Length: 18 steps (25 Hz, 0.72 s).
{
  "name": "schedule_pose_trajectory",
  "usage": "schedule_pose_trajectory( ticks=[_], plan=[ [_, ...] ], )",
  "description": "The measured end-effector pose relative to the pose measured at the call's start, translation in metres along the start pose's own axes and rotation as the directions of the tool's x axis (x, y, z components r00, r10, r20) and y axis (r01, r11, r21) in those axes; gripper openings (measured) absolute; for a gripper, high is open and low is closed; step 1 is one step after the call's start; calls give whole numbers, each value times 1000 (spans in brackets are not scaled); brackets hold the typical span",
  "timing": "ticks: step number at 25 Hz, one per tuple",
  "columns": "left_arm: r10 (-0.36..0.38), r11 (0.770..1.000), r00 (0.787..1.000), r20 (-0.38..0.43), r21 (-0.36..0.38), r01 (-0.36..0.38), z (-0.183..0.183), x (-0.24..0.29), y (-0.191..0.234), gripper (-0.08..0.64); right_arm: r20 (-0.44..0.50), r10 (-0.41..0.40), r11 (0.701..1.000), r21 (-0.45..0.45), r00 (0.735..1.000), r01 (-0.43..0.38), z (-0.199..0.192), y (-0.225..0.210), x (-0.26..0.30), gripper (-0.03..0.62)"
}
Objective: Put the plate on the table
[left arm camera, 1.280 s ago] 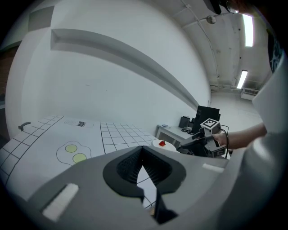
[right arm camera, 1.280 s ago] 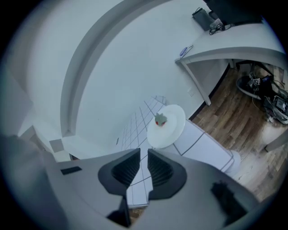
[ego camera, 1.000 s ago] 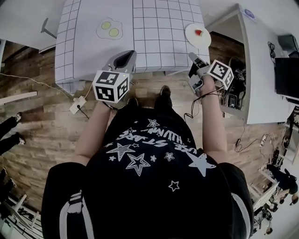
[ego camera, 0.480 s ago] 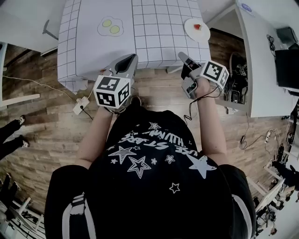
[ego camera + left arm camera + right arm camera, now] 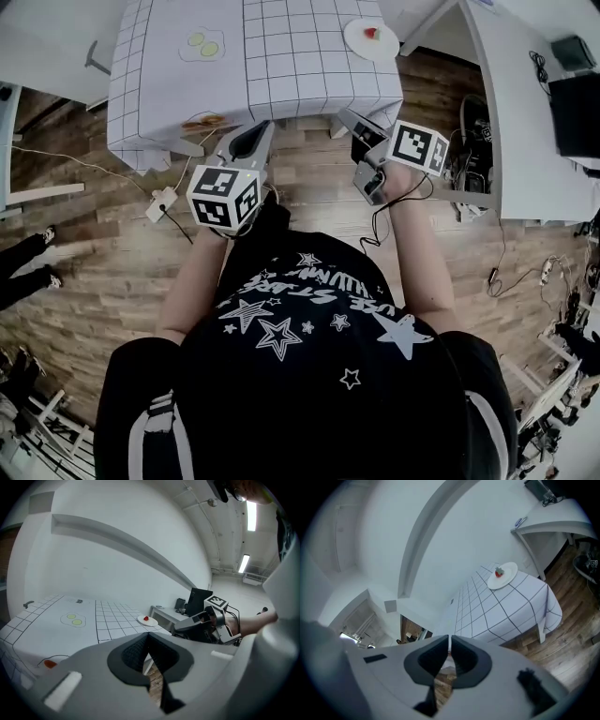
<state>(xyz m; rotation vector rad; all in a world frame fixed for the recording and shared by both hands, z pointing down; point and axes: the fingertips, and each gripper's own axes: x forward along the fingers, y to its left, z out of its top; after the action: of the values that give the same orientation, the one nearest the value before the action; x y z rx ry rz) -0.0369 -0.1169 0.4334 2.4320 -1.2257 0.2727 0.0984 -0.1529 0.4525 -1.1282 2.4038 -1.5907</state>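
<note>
A white plate (image 5: 368,39) with a small red piece on it rests on the far right corner of the grid-patterned table (image 5: 300,66). The same plate (image 5: 146,620) shows in the left gripper view, and as the plate (image 5: 502,576) in the right gripper view. My left gripper (image 5: 255,131) hangs over the wooden floor just short of the table's near edge, jaws shut on nothing. My right gripper (image 5: 345,114) is beside it, also short of the table, shut and empty. Their closed tips show as the left gripper (image 5: 148,637) and the right gripper (image 5: 450,639).
Two yellow-green egg shapes (image 5: 202,44) lie at the table's far left, and an orange object (image 5: 202,122) sits at its near edge. A white desk (image 5: 511,103) with a dark monitor (image 5: 574,112) stands to the right. A power strip (image 5: 161,202) lies on the floor.
The view has pulled back from the table, which now sits higher and smaller in the head view. Both grippers stayed shut; the right one drifted slightly left.
</note>
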Motion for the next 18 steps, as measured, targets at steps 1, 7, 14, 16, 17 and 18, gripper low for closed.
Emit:
schedule_pose_trajectory(
  ticks=[1,7,14,16,17,18],
  plan=[
    [1,1000,1000,-1,3,-1,-4,-2,-9,9,-3,3,1000,-1,1000,-3,-4,-1,-7,27],
    [27,1000,1000,2,2,-27,-26,-19,-53,9,-32,18,999,-31,999,-19,-33,-4,-51,18],
    [58,998,998,18,-28,-58,-49,-45,-103,9,-68,25,997,-65,997,-30,-68,-7,-108,14],
    [58,998,998,16,-24,-58,-55,-50,-119,9,-78,34,996,-79,996,-40,-76,-7,-120,14],
    [59,998,998,17,-26,-59,-57,-53,-125,9,-82,38,995,-86,996,-45,-79,-7,-125,14],
    [62,998,998,19,-29,-61,-58,-57,-131,9,-84,43,995,-90,996,-50,-81,-6,-129,14]
  ],
)
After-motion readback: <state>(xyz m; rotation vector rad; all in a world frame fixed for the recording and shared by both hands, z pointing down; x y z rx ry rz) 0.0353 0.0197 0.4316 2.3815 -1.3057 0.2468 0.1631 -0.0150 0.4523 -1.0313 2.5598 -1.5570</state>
